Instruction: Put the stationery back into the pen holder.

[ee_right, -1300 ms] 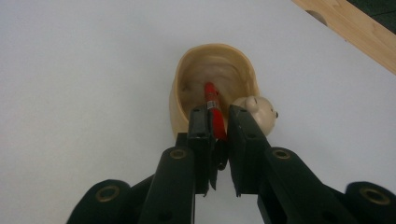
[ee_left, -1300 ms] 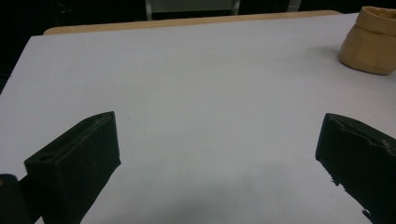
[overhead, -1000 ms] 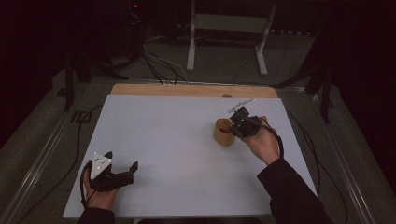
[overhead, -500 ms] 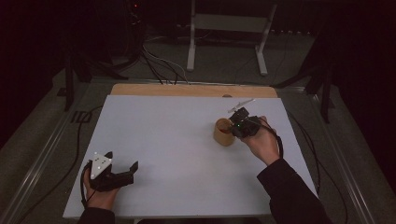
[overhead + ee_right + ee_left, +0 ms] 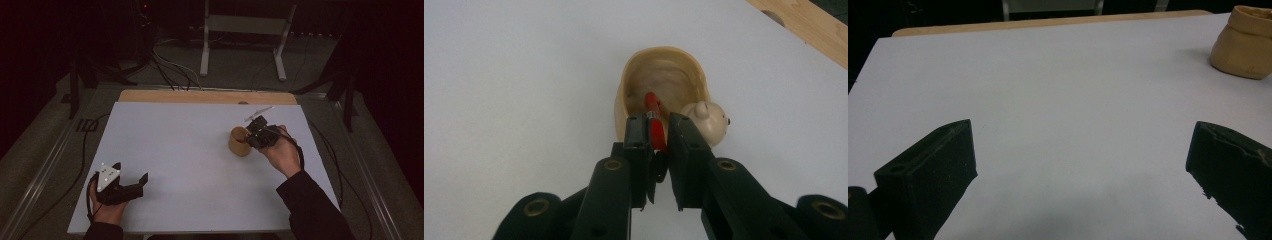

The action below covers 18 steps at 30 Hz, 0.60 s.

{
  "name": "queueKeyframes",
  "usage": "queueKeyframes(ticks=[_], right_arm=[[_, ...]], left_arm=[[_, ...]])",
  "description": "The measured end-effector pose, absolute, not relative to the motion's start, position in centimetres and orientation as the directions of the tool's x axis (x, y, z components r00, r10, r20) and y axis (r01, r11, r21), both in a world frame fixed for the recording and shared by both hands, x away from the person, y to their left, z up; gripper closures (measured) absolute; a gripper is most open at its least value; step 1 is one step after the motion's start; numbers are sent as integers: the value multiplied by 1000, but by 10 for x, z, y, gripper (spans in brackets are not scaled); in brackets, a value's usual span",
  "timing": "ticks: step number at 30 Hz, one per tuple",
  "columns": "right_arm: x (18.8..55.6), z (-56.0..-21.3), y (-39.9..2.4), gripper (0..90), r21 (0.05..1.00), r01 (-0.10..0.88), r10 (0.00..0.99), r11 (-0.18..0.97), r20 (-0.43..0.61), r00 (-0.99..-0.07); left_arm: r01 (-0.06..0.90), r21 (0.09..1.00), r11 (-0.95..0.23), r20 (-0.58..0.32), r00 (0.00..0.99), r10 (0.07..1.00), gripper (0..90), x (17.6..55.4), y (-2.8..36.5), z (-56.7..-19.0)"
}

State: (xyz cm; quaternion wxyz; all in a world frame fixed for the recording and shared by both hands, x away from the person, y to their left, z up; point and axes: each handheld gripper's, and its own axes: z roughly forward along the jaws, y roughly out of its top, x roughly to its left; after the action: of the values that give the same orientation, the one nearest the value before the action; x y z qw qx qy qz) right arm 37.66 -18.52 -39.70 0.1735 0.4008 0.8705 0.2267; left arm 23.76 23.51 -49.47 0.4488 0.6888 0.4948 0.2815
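The right gripper (image 5: 655, 135) was clamped on a thin red stick (image 5: 653, 117), its tip already inside the tan cup (image 5: 644, 85) on the table's (image 5: 190, 150) right side — likely the placing step. Next, release cleanly. The left gripper (image 5: 131, 184) rested spread wide, empty.

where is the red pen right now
In the right gripper view, the red pen is clamped between the right gripper jaws, its tip inside the tan bear cup on the table's right side.
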Motion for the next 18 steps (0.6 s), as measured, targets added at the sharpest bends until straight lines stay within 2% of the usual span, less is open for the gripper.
queueKeyframes(ticks=[3, 5, 18], right_arm=[[377, -397, -185, 793, 536, 621, 779, 572, -117, -616], [378, -397, -186, 756, 538, 623, 781, 568, -113, -615], [377, -392, -189, 287, 617, 603, 811, 506, -102, -576]], left_arm=[[428, 897, -109, -55, 353, 934, 3, 238, 235, -495], [429, 897, -107, -57, 352, 934, 3, 238, 235, -495], [430, 897, -108, -56, 352, 934, 3, 238, 235, -495]])
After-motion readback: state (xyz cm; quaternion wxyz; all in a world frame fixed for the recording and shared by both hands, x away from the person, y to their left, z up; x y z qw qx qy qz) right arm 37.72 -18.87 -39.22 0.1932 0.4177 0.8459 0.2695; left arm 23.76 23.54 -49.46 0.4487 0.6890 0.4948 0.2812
